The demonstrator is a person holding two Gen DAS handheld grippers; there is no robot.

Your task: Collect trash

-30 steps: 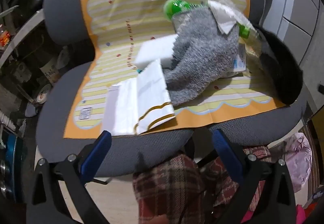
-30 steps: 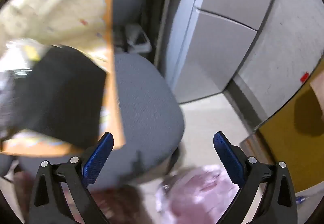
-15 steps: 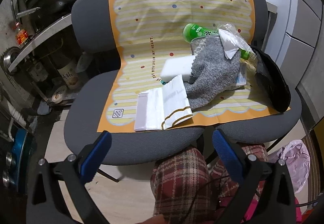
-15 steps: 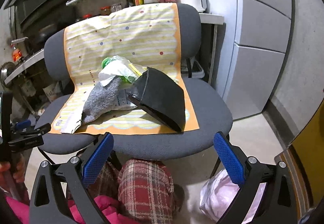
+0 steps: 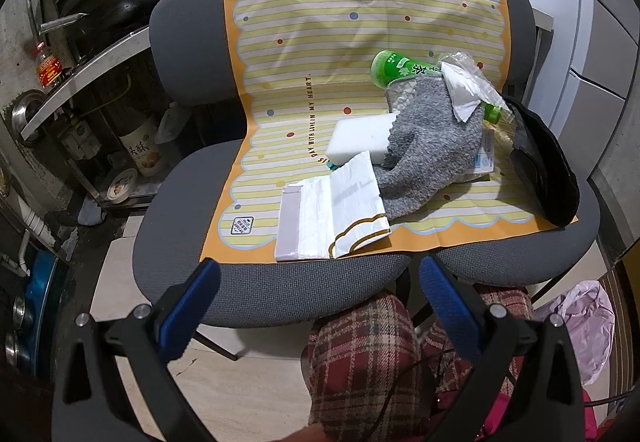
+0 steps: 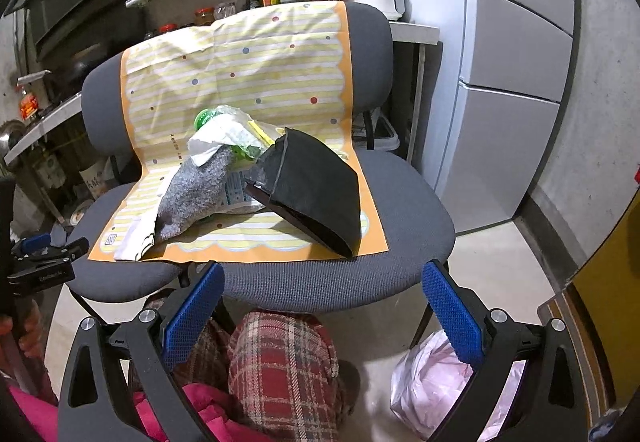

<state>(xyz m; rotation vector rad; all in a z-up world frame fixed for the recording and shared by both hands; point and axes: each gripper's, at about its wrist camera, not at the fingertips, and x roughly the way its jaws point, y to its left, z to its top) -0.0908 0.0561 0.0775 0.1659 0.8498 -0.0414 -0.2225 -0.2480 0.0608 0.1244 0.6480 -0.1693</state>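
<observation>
**Both grippers held wide and empty before a chair loaded with trash**

A grey chair [image 5: 280, 294] carries a striped yellow mat [image 5: 360, 22] with an orange border, draped over its backrest and seat. All trash lies on the seat part of the mat. Nearest the chair's front edge is a folded white paper bag [image 5: 332, 214] with a brown wavy trim. Behind it sits a white foam block [image 5: 358, 142]. A grey sock [image 5: 432, 150] lies across the block's right end and reaches forward beside the bag. Against the backrest lies a green bottle [image 5: 396, 70] on its side, its cap end under a crumpled clear wrapper [image 5: 468, 86] holding white paper. On the chair's right side a black pouch [image 6: 316, 182] rests tilted, its open mouth facing the sock.

The left gripper [image 5: 316, 302] hangs in front of the chair's front edge, its blue pads [image 5: 188, 306] spread far apart and holding nothing. The right gripper [image 6: 320, 306] is also in front of the chair, toward the pouch side, pads [image 6: 452, 314] equally wide, nothing between them. In the right wrist view the left gripper shows at the chair's left, held by a hand [image 6: 24, 334].

Below the chair's front edge are plaid trousers [image 6: 280, 366]. A pink plastic bag [image 6: 436, 390] lies on the floor to the chair's lower right.
</observation>
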